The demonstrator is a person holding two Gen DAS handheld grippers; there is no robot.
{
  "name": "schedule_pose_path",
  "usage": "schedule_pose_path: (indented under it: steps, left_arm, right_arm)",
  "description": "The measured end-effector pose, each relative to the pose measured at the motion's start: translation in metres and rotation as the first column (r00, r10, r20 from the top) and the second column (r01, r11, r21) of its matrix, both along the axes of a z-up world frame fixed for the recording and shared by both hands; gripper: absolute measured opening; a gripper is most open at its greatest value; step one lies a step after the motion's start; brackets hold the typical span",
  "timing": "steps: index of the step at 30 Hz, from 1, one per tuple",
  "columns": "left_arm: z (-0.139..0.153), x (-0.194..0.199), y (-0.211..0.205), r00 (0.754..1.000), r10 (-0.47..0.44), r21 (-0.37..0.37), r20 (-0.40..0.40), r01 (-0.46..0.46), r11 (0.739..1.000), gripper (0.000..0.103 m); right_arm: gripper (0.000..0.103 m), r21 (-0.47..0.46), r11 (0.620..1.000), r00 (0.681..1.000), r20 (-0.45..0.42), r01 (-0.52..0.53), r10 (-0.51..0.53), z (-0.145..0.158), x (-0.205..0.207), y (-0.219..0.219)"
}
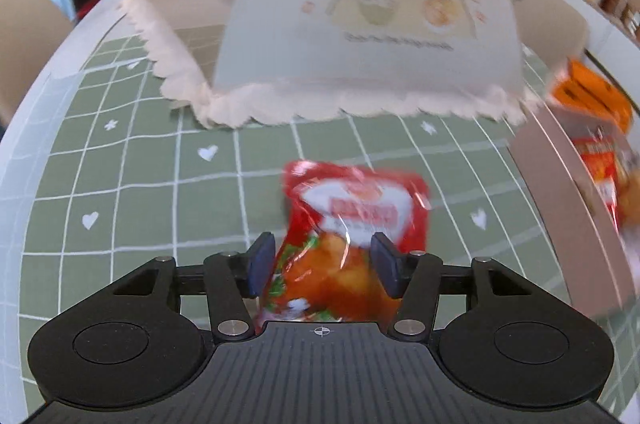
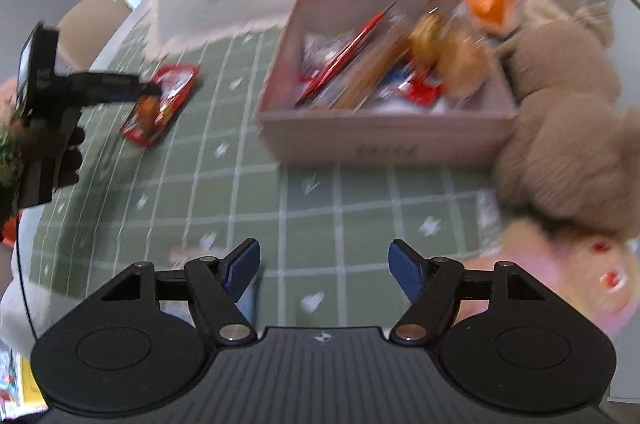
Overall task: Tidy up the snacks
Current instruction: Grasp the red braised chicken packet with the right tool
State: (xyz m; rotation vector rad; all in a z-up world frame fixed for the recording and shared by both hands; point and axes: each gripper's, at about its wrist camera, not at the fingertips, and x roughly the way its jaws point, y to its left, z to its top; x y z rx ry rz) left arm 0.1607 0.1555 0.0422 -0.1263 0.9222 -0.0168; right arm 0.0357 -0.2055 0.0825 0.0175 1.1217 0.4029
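Between the left tongs (image 1: 323,264), a red and orange packet (image 1: 348,224) is being shown. Beyond it, a green cloth (image 1: 160,184) gridded in white and a pale cartoon-printed cover (image 1: 360,4) are being seen. A pink box (image 2: 384,128) is being displayed ahead of the right tongs (image 2: 324,272).
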Motion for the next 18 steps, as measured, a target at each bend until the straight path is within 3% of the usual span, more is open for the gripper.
schedule_pose_path:
  steps: [1,2,7,11,14,18]
  left_arm:
    - [0.0,-0.006,-0.005,1.0,-0.024,0.01,-0.004,0.024,1.0,0.053]
    - [-0.002,-0.013,-0.012,0.998,-0.057,0.02,-0.017,0.057,0.998,0.043]
    - [-0.008,-0.056,-0.037,0.987,-0.155,0.05,-0.041,0.157,0.986,0.037]
    - [0.001,-0.093,-0.037,0.991,-0.131,-0.087,-0.022,0.128,0.988,0.037]
    - [0.011,-0.115,-0.035,0.995,-0.103,-0.135,-0.01,0.101,0.986,0.037]
    - [0.02,-0.137,-0.023,0.999,-0.019,-0.21,-0.026,0.013,0.978,0.037]
  right_arm:
    - [0.072,0.011,1.0,0.999,-0.022,-0.024,0.024,-0.003,-0.005,0.006]
    - [0.072,0.018,0.999,0.998,-0.038,-0.049,0.049,-0.006,-0.008,0.013]
    - [0.073,0.008,0.988,0.985,-0.079,-0.154,0.154,-0.019,-0.032,0.048]
    - [0.077,0.024,0.982,0.971,-0.147,-0.185,0.187,-0.029,-0.039,0.067]
    - [0.081,-0.014,0.979,0.963,-0.18,-0.204,0.199,-0.04,-0.047,0.084]
    - [0.083,-0.094,0.965,0.968,-0.082,-0.245,0.237,-0.032,-0.05,0.099]
